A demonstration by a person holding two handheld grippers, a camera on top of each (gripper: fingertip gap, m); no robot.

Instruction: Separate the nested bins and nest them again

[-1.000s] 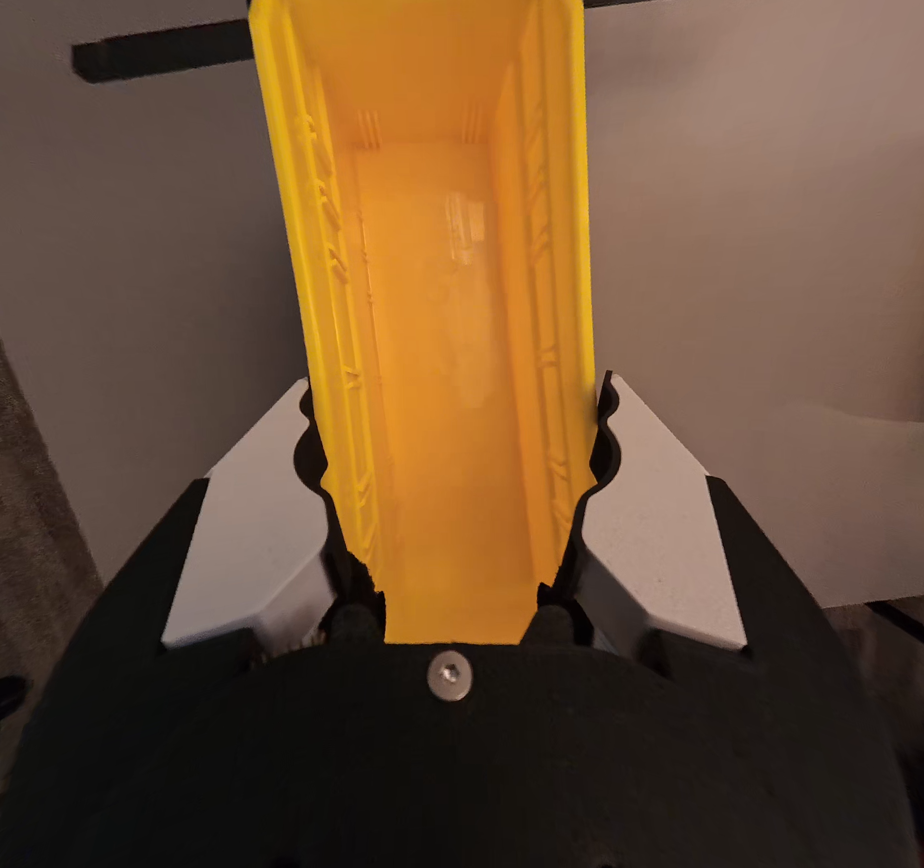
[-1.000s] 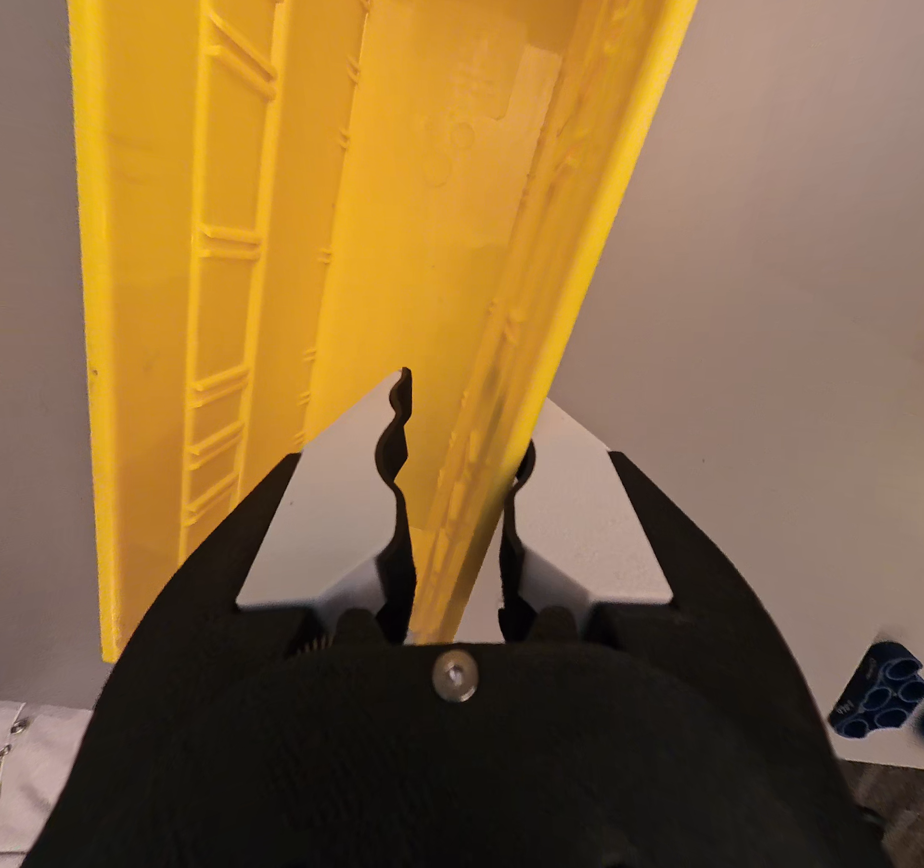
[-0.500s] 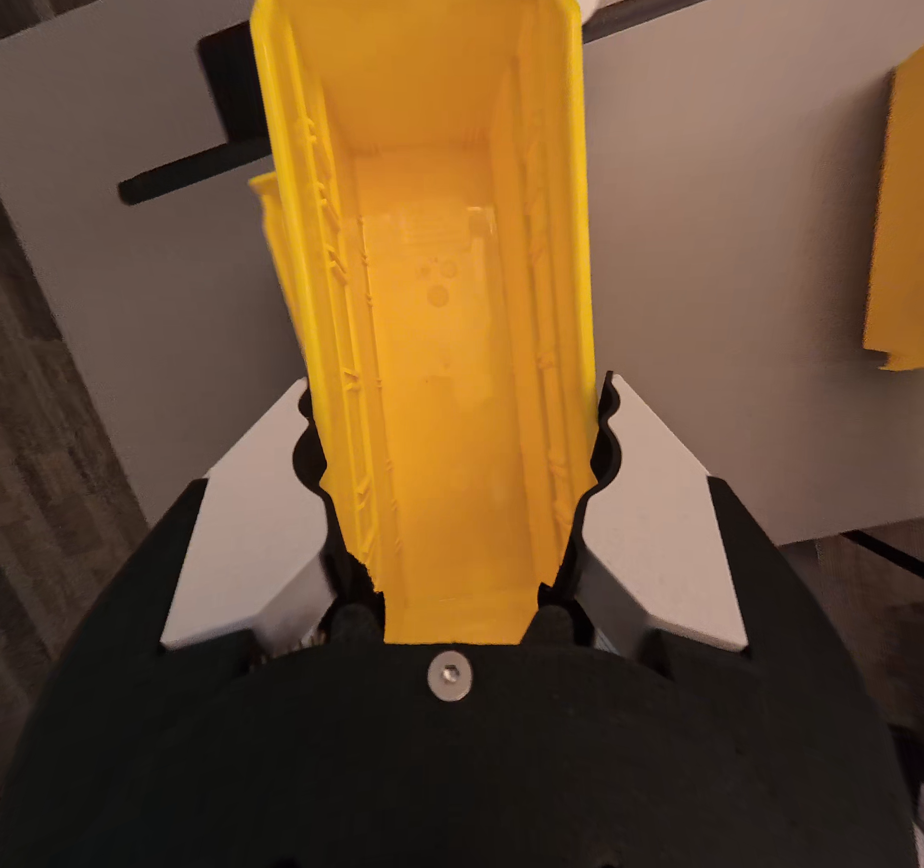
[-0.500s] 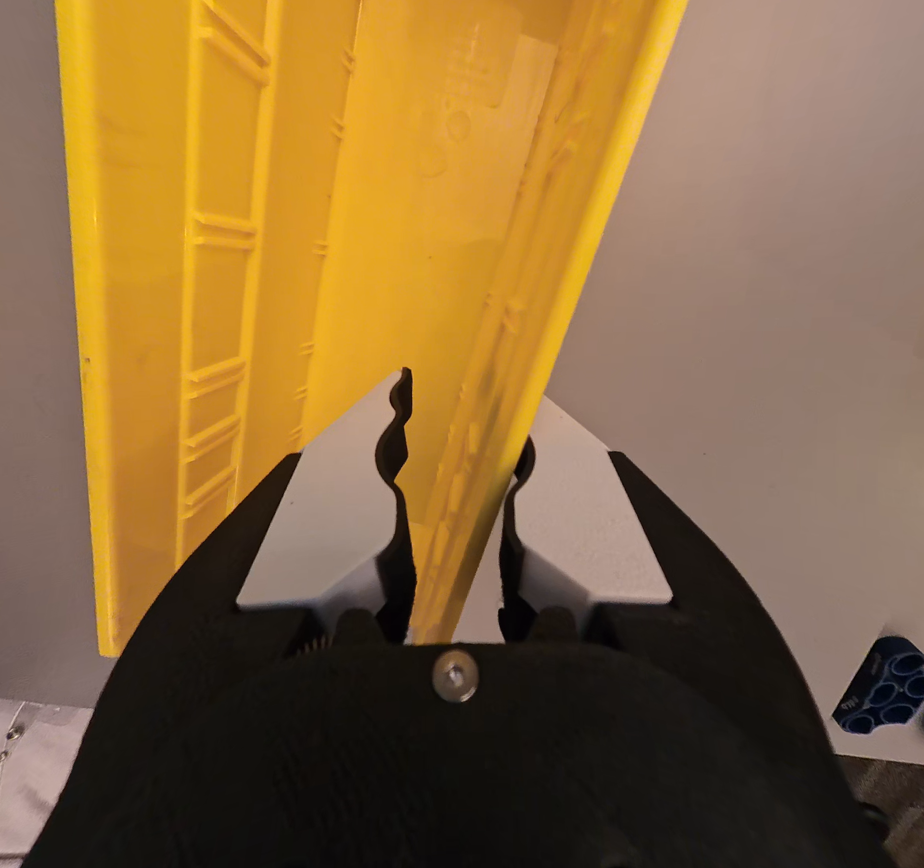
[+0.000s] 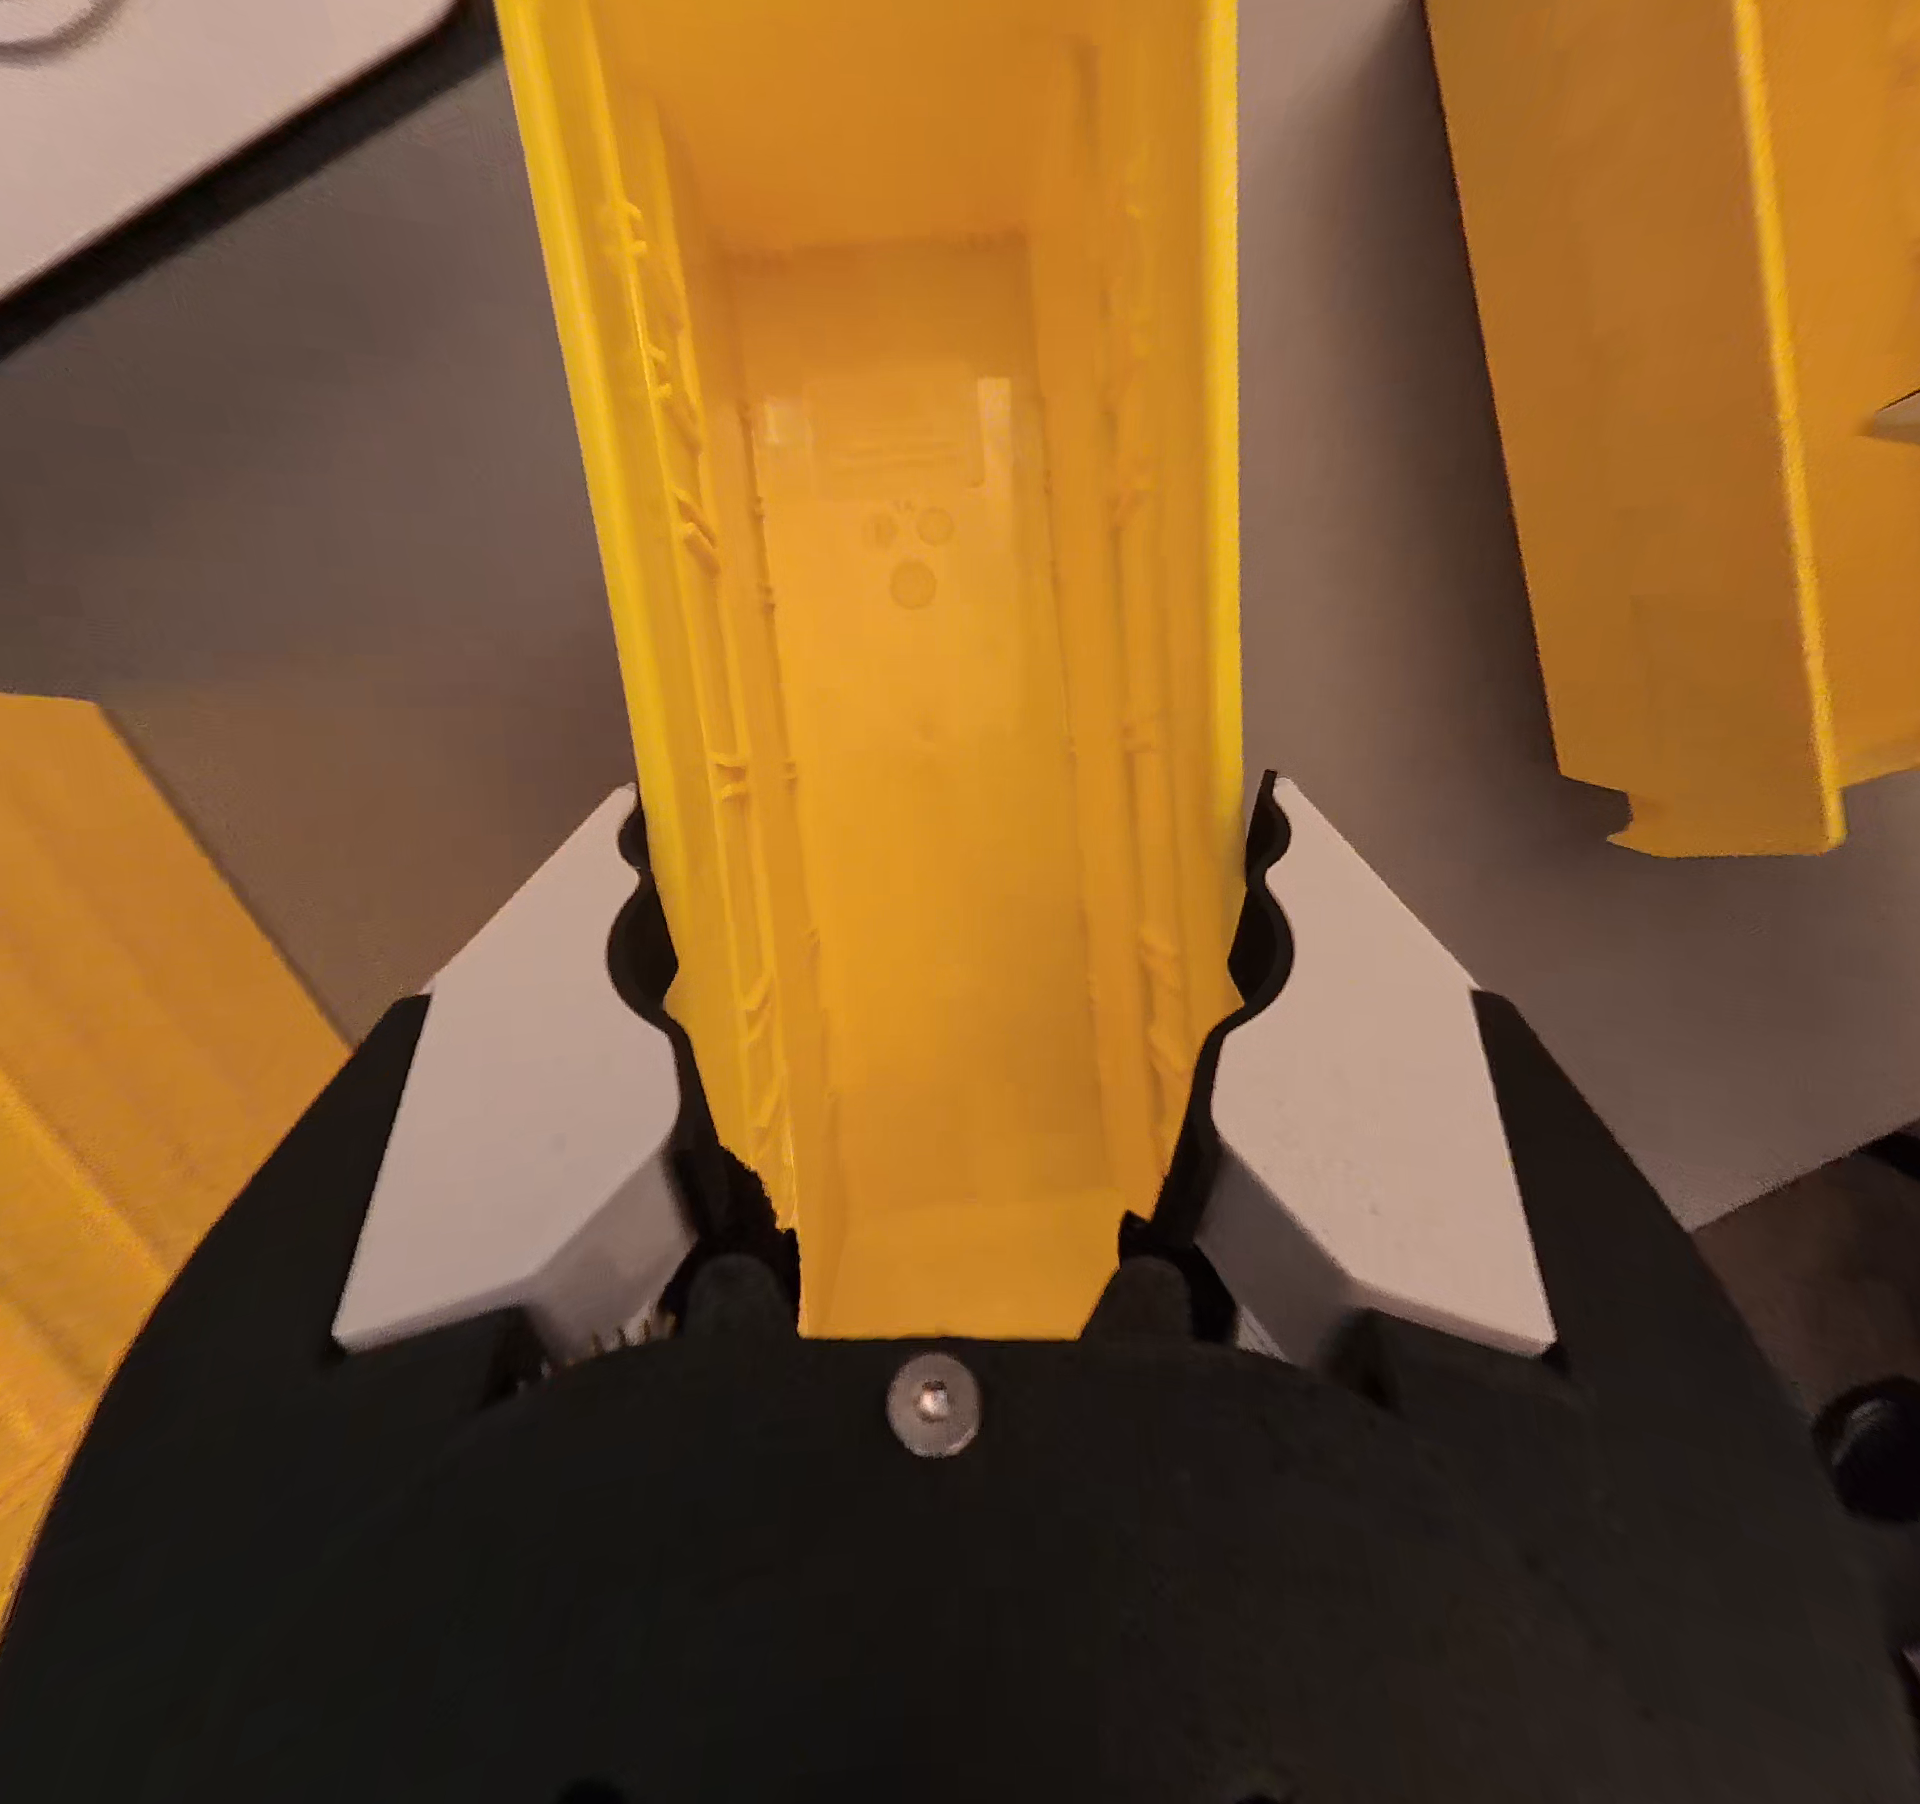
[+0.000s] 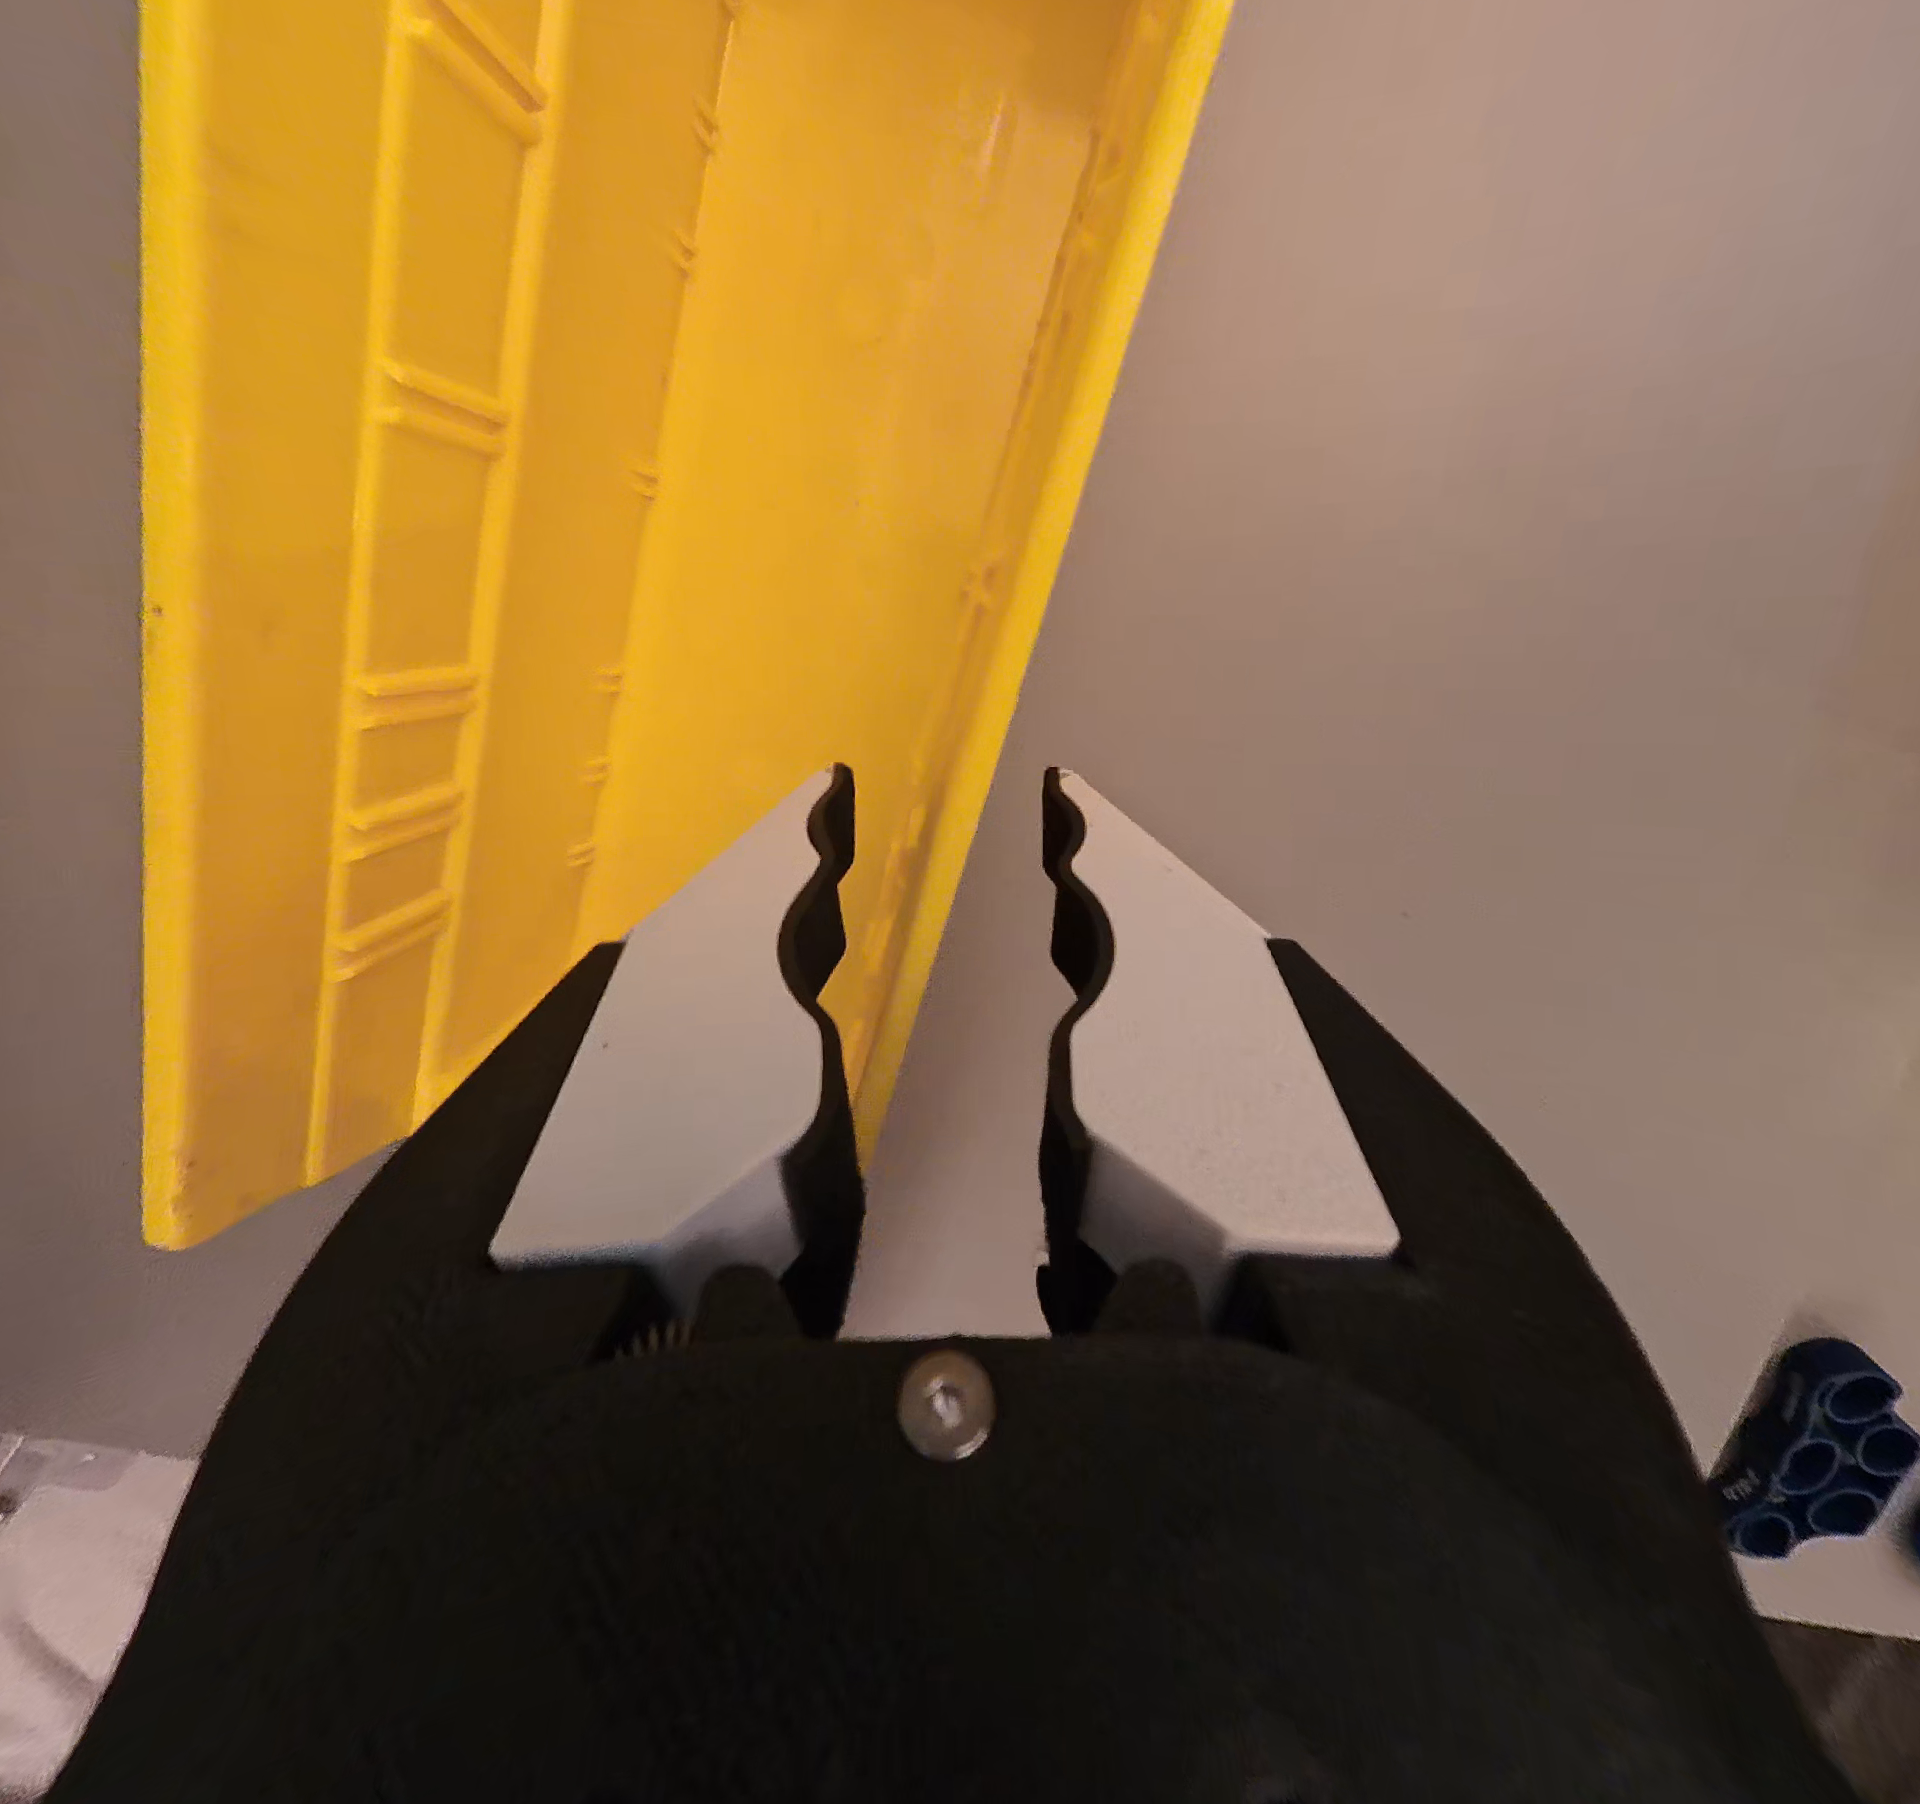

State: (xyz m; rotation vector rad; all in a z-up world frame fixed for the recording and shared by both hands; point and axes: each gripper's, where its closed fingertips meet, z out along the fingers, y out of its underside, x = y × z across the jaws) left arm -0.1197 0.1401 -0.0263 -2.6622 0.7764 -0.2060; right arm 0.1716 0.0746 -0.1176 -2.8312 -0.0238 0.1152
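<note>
- left gripper (image 5: 940,819): its two black wavy pads (image 5: 639,923) are spread wide and pressed on the outer side walls of a long, narrow yellow plastic bin (image 5: 914,715), so this claw is clenched on the bin across its width, gripping the near end.
- that held bin's long axis runs from 6 o'clock to 12 o'clock in the left wrist view, straight out along the fingers; its open top faces the camera and its far end wall sits toward 12.
- right gripper (image 6: 948,881): the fingers (image 6: 821,902) stand apart with a clear gap to the right of the yellow side wall, and the right pad touches nothing, so this claw is released.
- a second long yellow ribbed bin (image 6: 623,404) lies on the pale grey table (image 6: 1507,404), reaching from 7 o'clock to 12 o'clock in the right wrist view, tilted slightly right.
- to do the step well, i judge the held bin should be kept level and lined up parallel with its target before lowering, since long narrow bins are likely to jam if skewed.
- farther off in the left view, more yellow bin surfaces show at 2 o'clock (image 5: 1662,352) and at 8 o'clock (image 5: 125,1079).
</note>
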